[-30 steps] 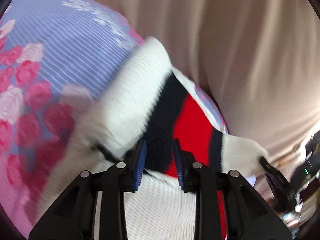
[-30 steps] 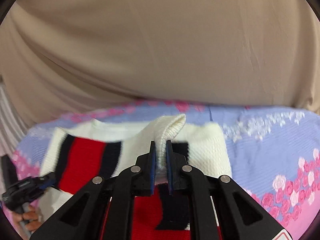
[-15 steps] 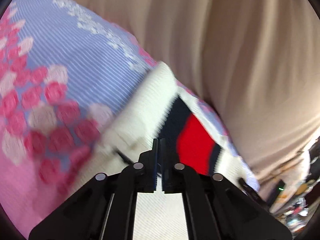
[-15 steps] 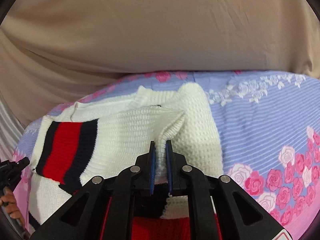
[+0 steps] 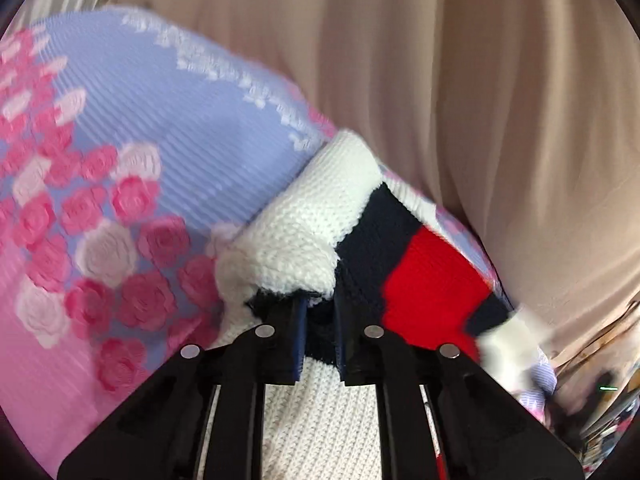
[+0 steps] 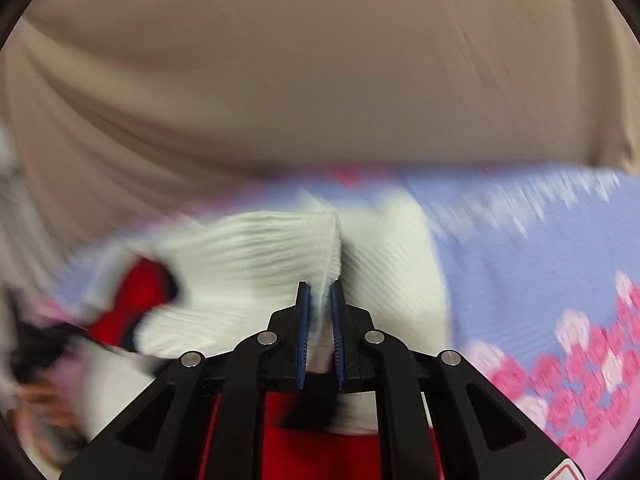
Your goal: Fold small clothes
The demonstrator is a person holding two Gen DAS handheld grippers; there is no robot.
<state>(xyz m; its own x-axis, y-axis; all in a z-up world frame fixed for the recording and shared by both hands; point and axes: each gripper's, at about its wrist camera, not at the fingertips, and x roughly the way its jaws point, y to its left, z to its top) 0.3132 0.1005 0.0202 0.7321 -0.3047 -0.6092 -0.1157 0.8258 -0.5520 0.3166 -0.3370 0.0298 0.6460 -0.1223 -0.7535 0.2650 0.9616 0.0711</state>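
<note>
Both grippers are pinching a striped knit sweater on a floral bedspread.

Left wrist view: the left gripper (image 5: 320,336) is angling downward, its jaws clamping a navy fold of the sweater (image 5: 404,264), which is stretching toward the bedspread's (image 5: 168,128) far edge by the beige curtain (image 5: 460,80).
Right wrist view: the right gripper (image 6: 320,336) is tilting down, jaws closing on a white sweater (image 6: 256,264) fold lying across the bedspread (image 6: 520,264).

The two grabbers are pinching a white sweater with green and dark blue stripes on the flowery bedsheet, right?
Almost. The sweater has a red stripe between its dark blue ones, not a green one; the left wrist view shows it clearly. The rest holds: the left gripper and the right gripper both pinch it above the flowery bedsheet.
</note>
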